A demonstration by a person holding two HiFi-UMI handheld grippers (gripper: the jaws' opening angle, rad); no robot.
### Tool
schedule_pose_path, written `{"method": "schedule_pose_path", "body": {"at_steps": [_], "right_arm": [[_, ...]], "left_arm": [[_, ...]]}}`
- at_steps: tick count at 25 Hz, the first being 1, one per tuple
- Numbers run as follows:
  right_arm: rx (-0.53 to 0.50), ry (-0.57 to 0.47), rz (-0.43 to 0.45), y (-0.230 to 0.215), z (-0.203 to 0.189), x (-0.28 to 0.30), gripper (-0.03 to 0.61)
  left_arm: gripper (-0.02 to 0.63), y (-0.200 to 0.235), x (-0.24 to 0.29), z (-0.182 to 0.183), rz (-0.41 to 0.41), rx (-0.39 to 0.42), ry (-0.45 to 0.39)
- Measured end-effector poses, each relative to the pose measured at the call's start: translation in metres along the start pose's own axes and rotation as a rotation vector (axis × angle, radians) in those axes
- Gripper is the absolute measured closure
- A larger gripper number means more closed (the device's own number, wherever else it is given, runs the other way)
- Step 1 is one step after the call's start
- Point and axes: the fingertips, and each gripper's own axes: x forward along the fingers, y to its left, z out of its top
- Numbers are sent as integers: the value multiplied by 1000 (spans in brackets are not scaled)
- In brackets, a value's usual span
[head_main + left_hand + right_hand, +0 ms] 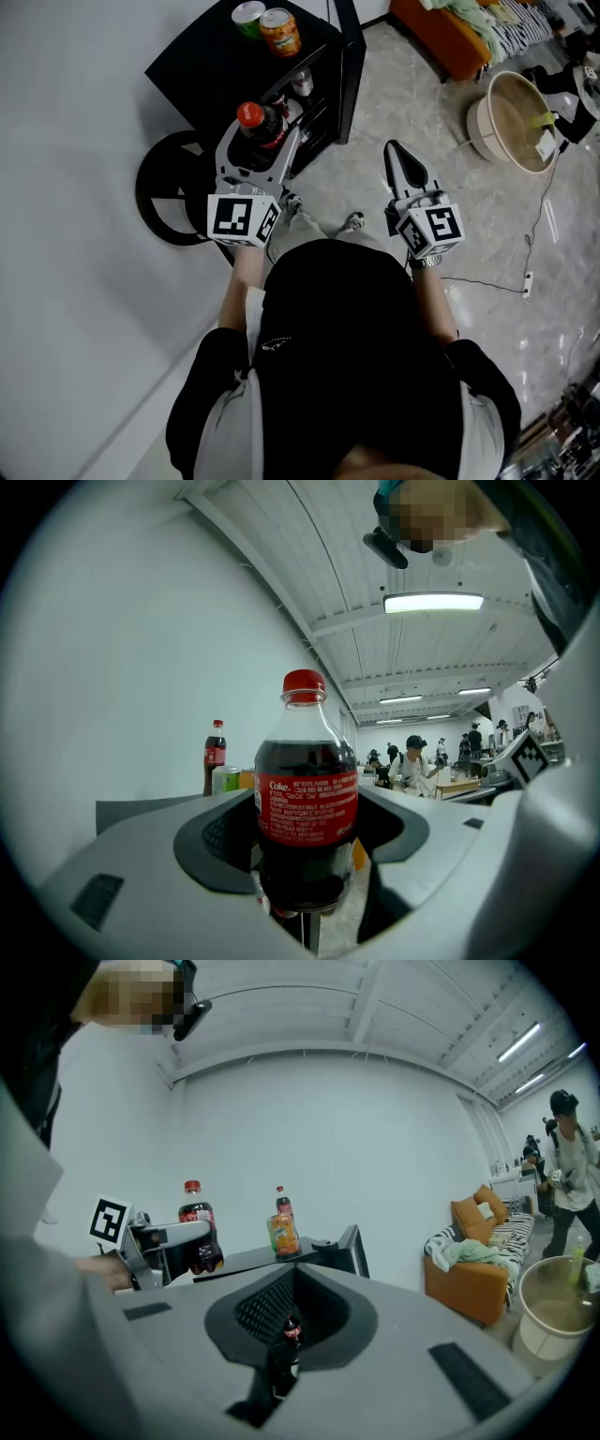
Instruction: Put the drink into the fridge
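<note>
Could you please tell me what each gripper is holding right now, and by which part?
The left gripper grips the cola bottle round its red-labelled middle. The right gripper is shut and holds nothing.

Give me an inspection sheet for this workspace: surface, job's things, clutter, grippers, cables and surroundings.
Surface: grey marble-look floor.
Job's things: dark cola bottle with red cap, upright in the left gripper; small black fridge, door open, drinks inside.
Clutter: green can and orange drink can on the fridge top.
Grippers: left gripper shut on the bottle; right gripper shut, empty.
Cables: thin black cable on the floor at right, running to a white power strip.
Surroundings: black round stand beside the fridge, beige round tub, orange sofa.
</note>
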Motion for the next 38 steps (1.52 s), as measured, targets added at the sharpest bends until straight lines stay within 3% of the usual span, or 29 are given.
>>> {"method": "schedule_pose_path", "body": {"at_steps": [7,16,20,24,31,38], "right_arm": [[2,-18,-8,-36,1,-17,565],[53,7,-131,-98,-14,-20,565],[57,44,-194,-125,-33,-15,565],[-6,95,-225,-139,-60,-3,565],[-95,161,-212,-136,-109,27,565],[-52,230,-171,-115,-173,41,565]], "left_arm": [[296,-38,-4,-16,33,0,7],[296,-57,8,-44,36,4,28],[296,-48,21,-64,52,-13,43],[296,-34,35,-91,32,-9,37],[296,-2,54,-139,47,-23,18],[296,27,62,-196,110,-46,54]]}}
